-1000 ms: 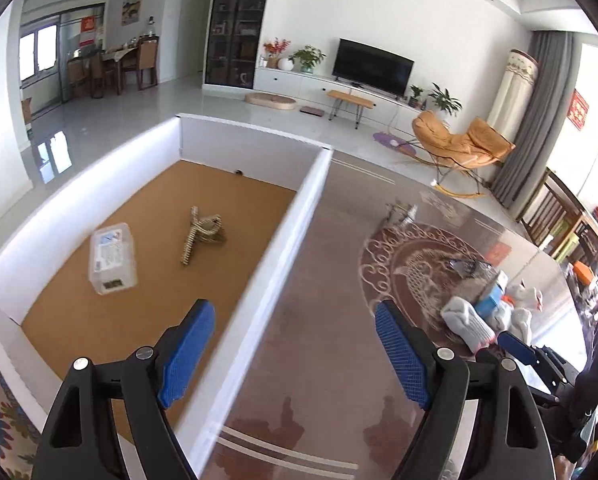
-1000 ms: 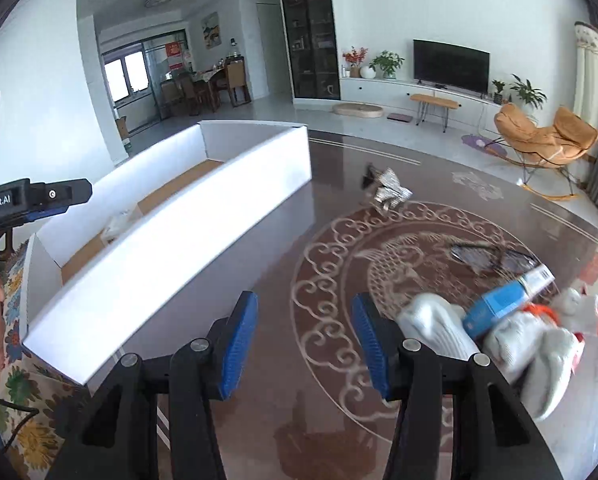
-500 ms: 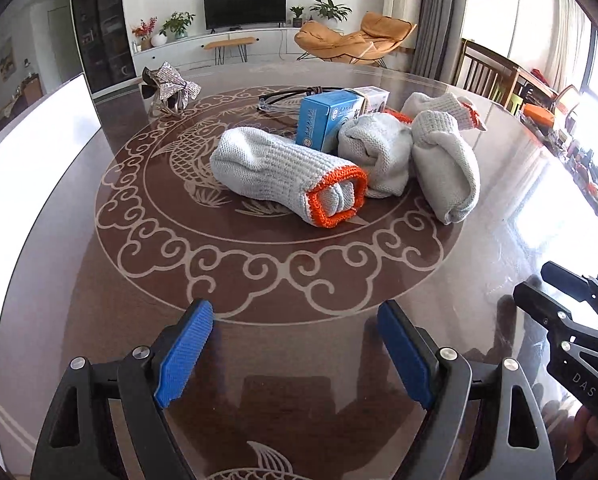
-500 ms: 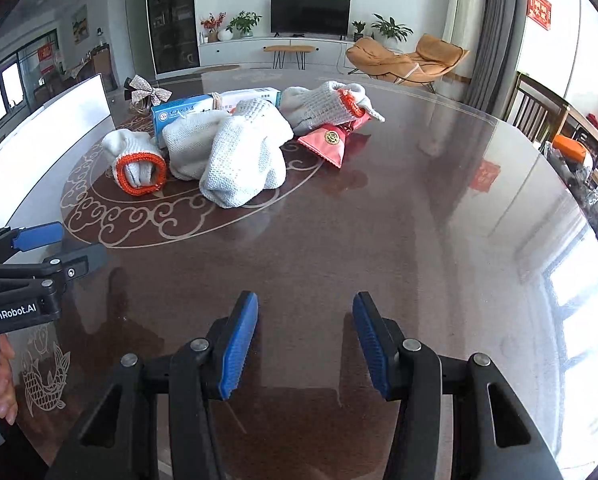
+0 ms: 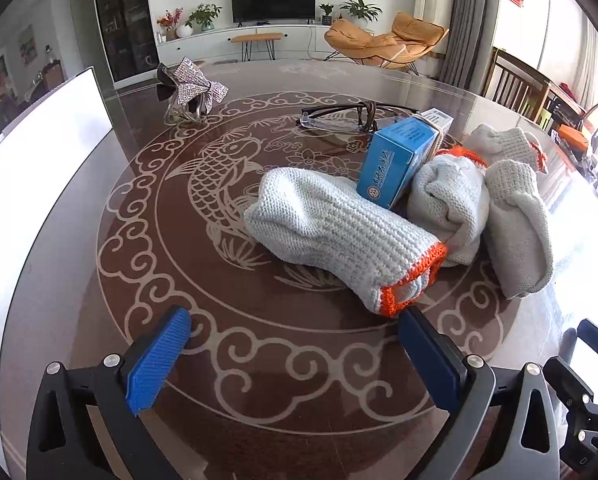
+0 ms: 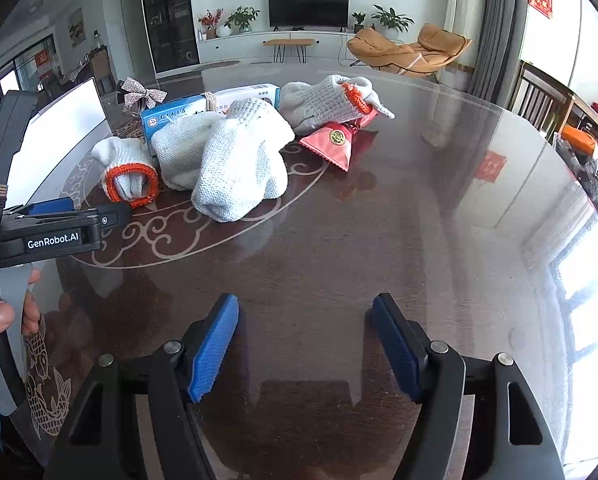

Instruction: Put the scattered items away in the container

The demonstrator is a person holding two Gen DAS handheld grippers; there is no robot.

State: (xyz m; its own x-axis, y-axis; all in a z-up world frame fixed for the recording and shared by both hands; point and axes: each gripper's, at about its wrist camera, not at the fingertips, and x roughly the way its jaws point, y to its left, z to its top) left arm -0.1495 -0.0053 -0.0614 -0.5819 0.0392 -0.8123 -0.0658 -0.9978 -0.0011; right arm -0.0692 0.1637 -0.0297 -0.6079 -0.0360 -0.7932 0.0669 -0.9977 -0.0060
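Note:
A rolled white knit glove (image 5: pixel 331 232) with an orange cuff lies on the brown patterned table (image 5: pixel 147 264). Behind it are a blue box (image 5: pixel 395 160) and two more white gloves (image 5: pixel 451 204). My left gripper (image 5: pixel 295 320) hovers low in front of the roll, jaws opening wide with nothing between them; the orange cuff sits just past the right fingertip. In the right wrist view the glove pile (image 6: pixel 239 160), the blue box (image 6: pixel 179 114) and a red pouch (image 6: pixel 335 144) lie well ahead of my right gripper (image 6: pixel 305 308), whose jaws are opening over bare table.
The white container wall (image 5: pixel 39 168) stands at the left. Glasses (image 5: pixel 339 116) and a sparkly bow (image 5: pixel 195 84) lie further back. A person's hand (image 6: pixel 3 316) holds the left gripper at the right view's left edge. Chairs line the table's right side.
Both grippers swung from the white container over to the pile of items and dropped lower. Both pairs of jaws stand wider than before.

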